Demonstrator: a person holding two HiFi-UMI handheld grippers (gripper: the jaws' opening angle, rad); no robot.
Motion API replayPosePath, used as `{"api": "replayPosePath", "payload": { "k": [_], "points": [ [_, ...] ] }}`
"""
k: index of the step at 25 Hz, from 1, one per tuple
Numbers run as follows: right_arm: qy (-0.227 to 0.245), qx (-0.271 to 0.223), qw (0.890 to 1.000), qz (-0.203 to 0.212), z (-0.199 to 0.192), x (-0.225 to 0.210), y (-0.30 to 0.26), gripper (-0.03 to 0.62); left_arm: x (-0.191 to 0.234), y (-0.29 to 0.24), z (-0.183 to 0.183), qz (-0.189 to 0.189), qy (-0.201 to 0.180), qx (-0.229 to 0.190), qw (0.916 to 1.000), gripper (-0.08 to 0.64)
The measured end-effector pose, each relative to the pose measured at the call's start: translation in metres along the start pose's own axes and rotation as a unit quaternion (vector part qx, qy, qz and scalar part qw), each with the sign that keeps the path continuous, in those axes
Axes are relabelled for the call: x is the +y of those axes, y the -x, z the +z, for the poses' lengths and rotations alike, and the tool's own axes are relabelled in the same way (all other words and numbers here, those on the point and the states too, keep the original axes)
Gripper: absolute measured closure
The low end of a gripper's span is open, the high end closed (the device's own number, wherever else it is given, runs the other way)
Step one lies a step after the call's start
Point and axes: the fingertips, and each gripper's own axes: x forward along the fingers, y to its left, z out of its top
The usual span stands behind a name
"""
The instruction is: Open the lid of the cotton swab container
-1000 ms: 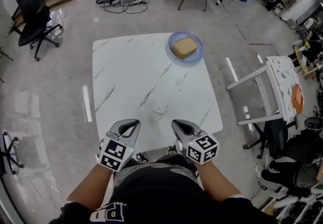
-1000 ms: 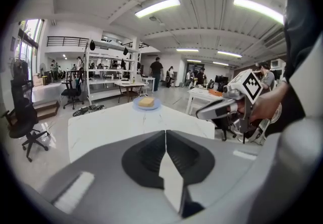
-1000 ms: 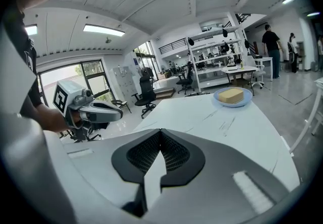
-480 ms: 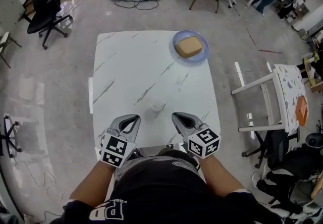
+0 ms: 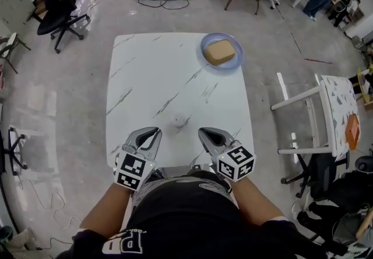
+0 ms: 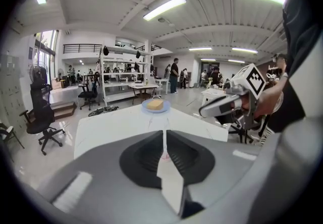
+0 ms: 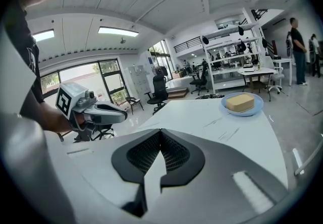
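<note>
The cotton swab container (image 5: 179, 119) is a small pale round tub standing on the white marble table (image 5: 151, 77), toward its near edge. Both grippers hover at that near edge, apart from the tub. My left gripper (image 5: 156, 131) is to the tub's lower left, and my right gripper (image 5: 202, 132) is to its lower right. Each is shut with nothing between its jaws. In the left gripper view my left gripper (image 6: 163, 134) has its jaws closed together, with the right gripper (image 6: 222, 107) to its right. In the right gripper view my right gripper (image 7: 160, 133) is closed too, and the left gripper (image 7: 108, 112) shows at the left.
A blue plate (image 5: 207, 44) with a tan block (image 5: 221, 52) sits at the table's far right corner. A white chair (image 5: 303, 118) stands right of the table and a black office chair (image 5: 58, 4) at the far left. Cables lie on the floor beyond.
The head view has drifted a little, so the table sits slightly differently in frame. Both grippers stay shut at the near edge and have hardly moved.
</note>
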Motion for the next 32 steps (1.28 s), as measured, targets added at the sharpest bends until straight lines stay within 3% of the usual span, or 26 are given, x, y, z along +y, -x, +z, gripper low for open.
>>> {"api": "replayPosePath", "payload": {
  "k": [3,6,25,32],
  "points": [
    [0.0,-0.001,1.0,0.0,-0.001,0.0,0.001,0.592,-0.001,0.0,0.0,0.0,-0.002,0.001,1.0,0.497],
    [-0.001,-0.003,1.0,0.0,-0.001,0.001,0.001,0.592,-0.002,0.001,-0.001,-0.003,-0.004,0.002,1.0,0.423],
    [-0.009,-0.016,1.0,-0.013,-0.006,0.001,0.012,0.592,-0.008,0.0,-0.004,-0.01,-0.02,-0.003,0.9997,0.281],
    [-0.016,-0.018,1.0,-0.016,-0.008,-0.002,0.014,0.592,-0.007,-0.004,-0.008,-0.007,-0.023,-0.002,0.9997,0.272]
  ]
}}
